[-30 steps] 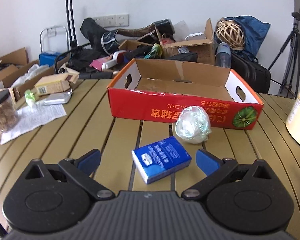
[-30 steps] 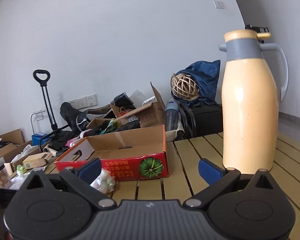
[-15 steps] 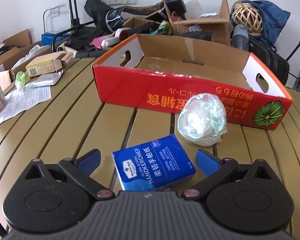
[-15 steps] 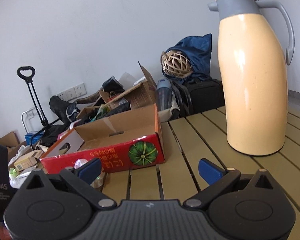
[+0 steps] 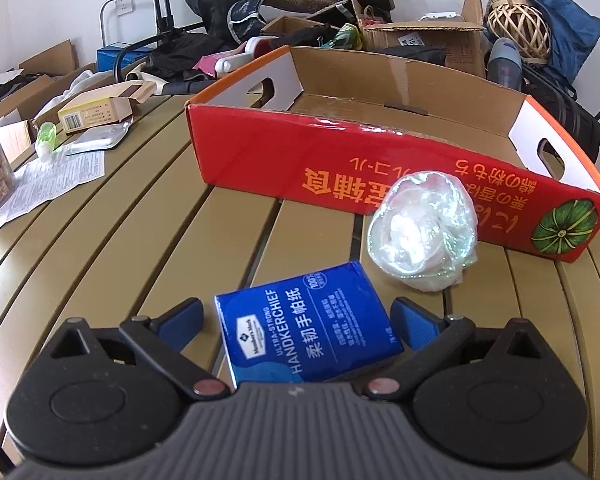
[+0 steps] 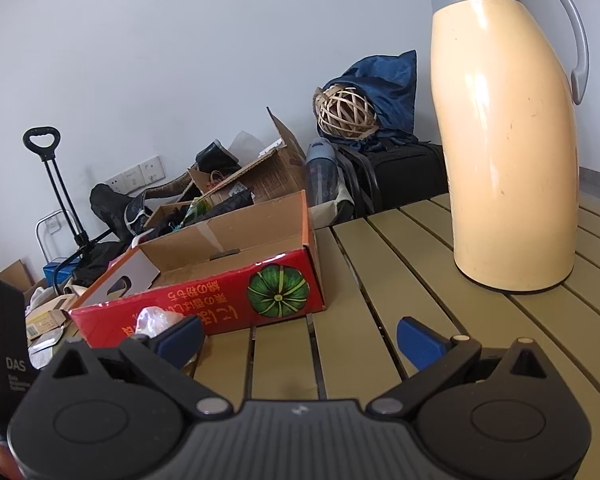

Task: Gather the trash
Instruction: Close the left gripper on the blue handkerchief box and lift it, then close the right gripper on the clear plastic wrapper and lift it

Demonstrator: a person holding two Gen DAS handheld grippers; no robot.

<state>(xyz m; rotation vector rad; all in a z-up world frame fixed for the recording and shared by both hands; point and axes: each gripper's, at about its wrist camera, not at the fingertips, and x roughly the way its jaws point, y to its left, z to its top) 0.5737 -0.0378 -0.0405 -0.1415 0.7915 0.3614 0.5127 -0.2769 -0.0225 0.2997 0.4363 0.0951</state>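
Left wrist view: left hand-held gripper at bottom, jaws closing around blue tissue pack, pads not yet touching; crumpled plastic wad just beyond on counter; red box behind. Right hand-held gripper open, empty.

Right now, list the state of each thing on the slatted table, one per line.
Blue handkerchief tissue pack: flat, between the closing left gripper jaws, ungripped.
Crumpled clear plastic ball: loose beside the box.
Red cardboard box: open-topped, looks empty.
Cream thermos jug: upright, lidded.
Right gripper: open, empty.
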